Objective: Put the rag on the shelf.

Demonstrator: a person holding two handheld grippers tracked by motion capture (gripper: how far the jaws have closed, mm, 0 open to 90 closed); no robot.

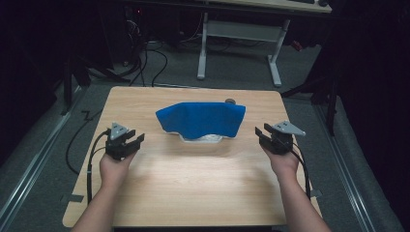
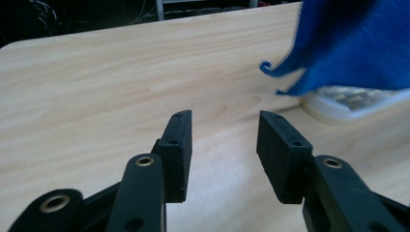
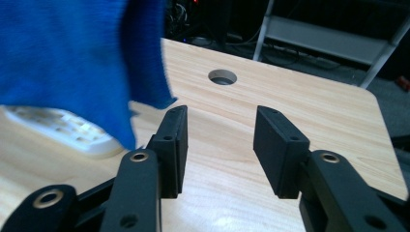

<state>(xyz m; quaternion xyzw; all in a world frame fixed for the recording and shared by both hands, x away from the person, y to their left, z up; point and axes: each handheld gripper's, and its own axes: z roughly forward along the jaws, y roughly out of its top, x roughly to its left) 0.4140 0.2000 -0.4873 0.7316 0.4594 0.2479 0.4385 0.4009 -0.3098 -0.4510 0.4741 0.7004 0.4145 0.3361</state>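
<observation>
We see the blue cloth [image 1: 202, 119] draped over a white object [image 1: 202, 139] mid tabletop [image 1: 193, 193], lying between the two tongs. The left tongs [image 1: 129, 140] sit to the cloth's left, apart from it, jaws wide and empty. The right tongs [image 1: 265, 137] sit to its right, also apart, jaws wide and empty. In the left gripper view the cloth [image 2: 348, 43] hangs ahead and to the right of the open left tongs [image 2: 224, 145], with its frayed corner curling just above the white object [image 2: 348, 104], which looks like a keyboard-like slab with keys, though blur leaves us unsure. In the right gripper view the cloth [image 3: 72, 58] hangs ahead-left of the right tongs [image 3: 220, 145], its edge near the left jaw but not pinched.

Risks as we judge them:
- The cloth is draped loosely, so a sideways brush from either jaw could drag it off the white object [image 3: 63, 128] or bunch it.
- If we grab only one edge, the other side sags and the cover goes skewed.
- A pinch that goes too deep may catch the white object's rim under the fabric and shift or lift it.
- Cable hole [image 3: 222, 77] lies ahead of the right tongs; a cloth corner pulled that way could snag or droop in.
- Uneven pull from the two tongs would twist the cloth.
</observation>
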